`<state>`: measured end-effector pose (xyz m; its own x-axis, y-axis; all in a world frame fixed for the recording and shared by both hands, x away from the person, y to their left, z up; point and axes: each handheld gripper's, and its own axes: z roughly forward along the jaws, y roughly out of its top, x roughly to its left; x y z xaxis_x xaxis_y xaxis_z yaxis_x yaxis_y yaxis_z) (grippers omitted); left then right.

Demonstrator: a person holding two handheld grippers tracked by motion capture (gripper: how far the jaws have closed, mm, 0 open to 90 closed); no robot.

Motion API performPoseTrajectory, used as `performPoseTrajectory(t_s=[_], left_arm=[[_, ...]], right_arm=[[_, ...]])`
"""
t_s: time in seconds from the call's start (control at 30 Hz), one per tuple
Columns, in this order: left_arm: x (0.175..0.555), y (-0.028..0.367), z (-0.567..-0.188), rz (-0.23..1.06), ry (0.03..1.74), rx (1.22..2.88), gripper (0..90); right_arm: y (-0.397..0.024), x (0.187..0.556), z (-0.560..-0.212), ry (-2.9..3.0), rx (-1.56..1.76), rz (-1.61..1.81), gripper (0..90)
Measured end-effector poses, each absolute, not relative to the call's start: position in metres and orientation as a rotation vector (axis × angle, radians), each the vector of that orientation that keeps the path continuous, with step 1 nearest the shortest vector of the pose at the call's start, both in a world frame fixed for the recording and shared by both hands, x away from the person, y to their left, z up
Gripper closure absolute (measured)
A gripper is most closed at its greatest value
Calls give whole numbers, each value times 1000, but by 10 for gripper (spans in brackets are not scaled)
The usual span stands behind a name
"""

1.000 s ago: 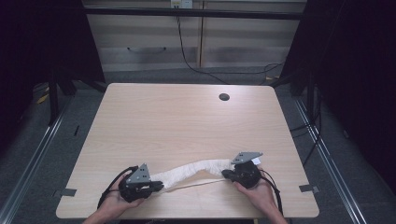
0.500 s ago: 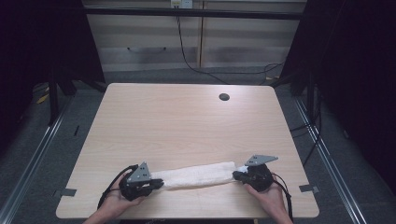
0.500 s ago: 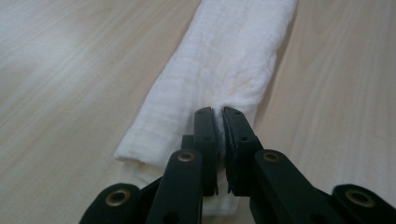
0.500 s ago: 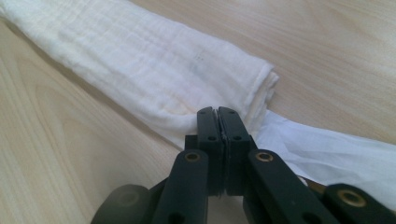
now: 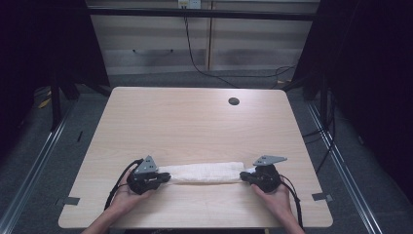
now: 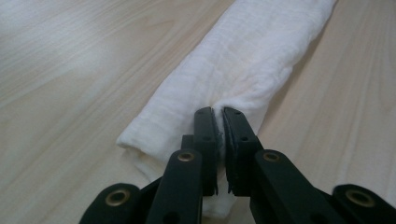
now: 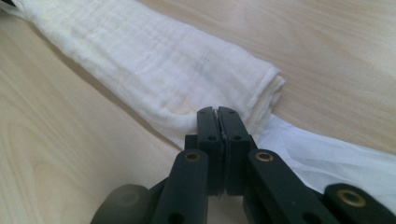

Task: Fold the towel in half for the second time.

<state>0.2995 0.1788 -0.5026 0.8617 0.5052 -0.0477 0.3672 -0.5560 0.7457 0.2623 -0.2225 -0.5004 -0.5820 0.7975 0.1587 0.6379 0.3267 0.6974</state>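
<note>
In the high view your rolled white cloth [image 5: 203,172] lies stretched left to right across the lower middle of the frame, near the front edge of the counter [image 5: 195,122]; your left gripper [image 5: 163,178] meets its left end and your right gripper [image 5: 243,176] its right end, each held by a hand rising from the bottom edge. That view is too distant to show how the fingers stand; the two gripper views settle it.

In the left gripper view the cloth [image 6: 243,70] runs from the centre away to the upper right of the frame, and the left gripper [image 6: 218,112] has its fingers [image 6: 205,135] pressed together on a fold of fabric at the roll's near end (a thin white seam of cloth shows between them).

In the right gripper view the cloth [image 7: 154,70] runs off to the upper left, its rolled end stopping just right of centre; a loose flat layer spreads toward the lower right, which the high view barely hints at. The right gripper [image 7: 217,111] has its fingers [image 7: 206,133] closed tight, pinching the cloth's edge.

A small dark round hole [image 5: 234,101] sits in the counter at the upper right of the high view, well apart from the cloth.
</note>
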Motion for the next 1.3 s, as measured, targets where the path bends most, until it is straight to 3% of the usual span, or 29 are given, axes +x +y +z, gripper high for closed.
performPoseTrajectory(t_s=[0.47,0.6,0.87,1.3], left_arm=[[335,176,-505,254,739,2172,844],[337,182,-505,191,745,2155,817],[331,192,-499,154,741,2132,695],[307,219,-468,173,772,2077,392]], right_arm=[[-214,285,-502,2341,1303,1077,885],[-215,285,-502,2349,1286,1085,865],[-221,277,-496,2385,1288,1198,759],[-242,260,-468,2285,1238,1356,576]])
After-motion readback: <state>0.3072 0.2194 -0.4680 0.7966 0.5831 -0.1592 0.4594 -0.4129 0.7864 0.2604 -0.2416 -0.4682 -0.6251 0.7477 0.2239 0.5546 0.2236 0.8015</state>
